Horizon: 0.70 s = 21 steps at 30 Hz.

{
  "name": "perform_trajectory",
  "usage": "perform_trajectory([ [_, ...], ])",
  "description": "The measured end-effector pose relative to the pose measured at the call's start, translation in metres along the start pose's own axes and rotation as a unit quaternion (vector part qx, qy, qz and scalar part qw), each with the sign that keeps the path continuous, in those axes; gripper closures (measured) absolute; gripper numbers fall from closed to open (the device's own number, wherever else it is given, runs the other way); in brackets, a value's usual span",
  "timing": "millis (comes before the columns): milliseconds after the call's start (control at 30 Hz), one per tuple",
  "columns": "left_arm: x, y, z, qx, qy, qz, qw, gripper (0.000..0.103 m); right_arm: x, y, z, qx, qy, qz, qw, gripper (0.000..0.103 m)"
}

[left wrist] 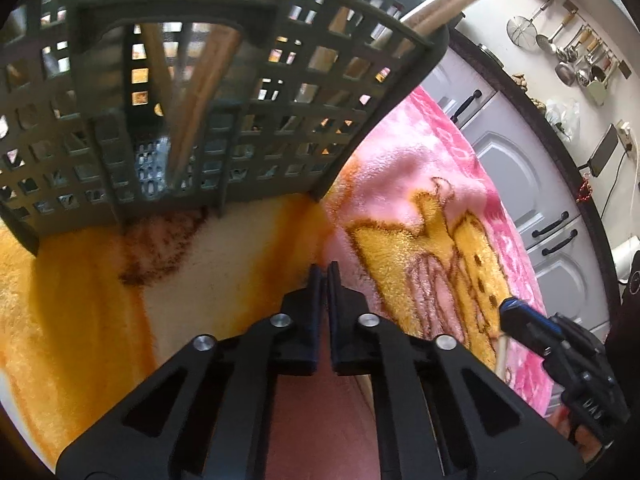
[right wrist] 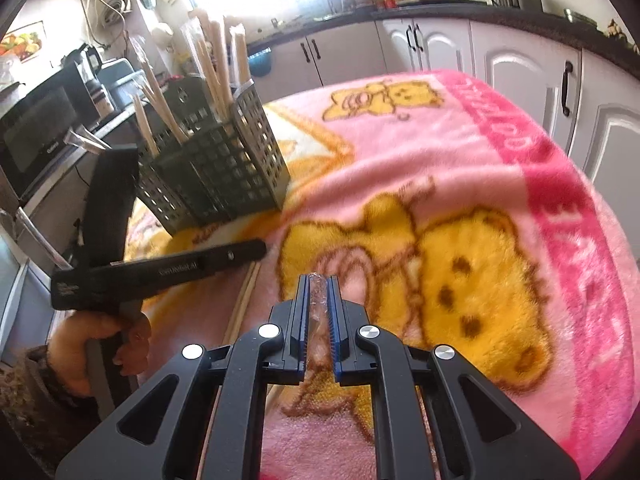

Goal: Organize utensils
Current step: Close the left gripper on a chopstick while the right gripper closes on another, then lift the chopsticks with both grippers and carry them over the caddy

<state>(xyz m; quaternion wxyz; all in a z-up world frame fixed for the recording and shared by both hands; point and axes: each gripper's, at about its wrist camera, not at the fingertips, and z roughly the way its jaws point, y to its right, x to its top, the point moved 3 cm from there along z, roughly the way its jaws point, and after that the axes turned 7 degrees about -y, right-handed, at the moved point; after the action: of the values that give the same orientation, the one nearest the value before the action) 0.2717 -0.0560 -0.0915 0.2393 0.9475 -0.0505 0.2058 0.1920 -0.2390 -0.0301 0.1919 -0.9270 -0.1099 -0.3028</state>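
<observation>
On the blanket (right wrist: 460,152), right gripper (right wrist: 318,280) pinches seemingly wrapped chopsticks (right wrist: 316,308).

A dark green lattice basket (right wrist: 224,168) of pale wooden chopsticks (right wrist: 216,64) stands on a pink fleece blanket (right wrist: 460,152) patterned with yellow cartoon bears.

Left gripper (left wrist: 324,270) angled downward, jaws closed together with nothing between them. Right gripper (right wrist: 319,280) likewise pitched down, jaws clamped on a clear plastic-wrapped stick (right wrist: 316,312) running back between the blue pads (right wrist: 334,316). Seen from the right wrist: left hand (right wrist: 100,344) wrapped around the handle of its gripper, fingers curled, patterned sleeve (right wrist: 36,392) at the wrist.
</observation>
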Motion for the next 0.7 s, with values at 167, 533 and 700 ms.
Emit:
perform_trajectory([
  [167, -0.003, -0.002, -0.018, -0.011, 0.014, -0.005, 0.9998, 0.103, 0.008, -0.012, -0.011, 0.014, 0.022, -0.014, 1.000, 0.094],
  [533, -0.002, -0.002, -0.109, -0.037, 0.115, -0.011, 0.9926, 0.103, 0.031, -0.048, -0.039, 0.054, 0.062, -0.050, 0.995, 0.095],
  [700, 0.003, 0.001, -0.151, -0.043, 0.164, -0.004, 0.9855, 0.103, 0.043, -0.066, -0.050, 0.065, 0.081, -0.069, 0.992, 0.096],
])
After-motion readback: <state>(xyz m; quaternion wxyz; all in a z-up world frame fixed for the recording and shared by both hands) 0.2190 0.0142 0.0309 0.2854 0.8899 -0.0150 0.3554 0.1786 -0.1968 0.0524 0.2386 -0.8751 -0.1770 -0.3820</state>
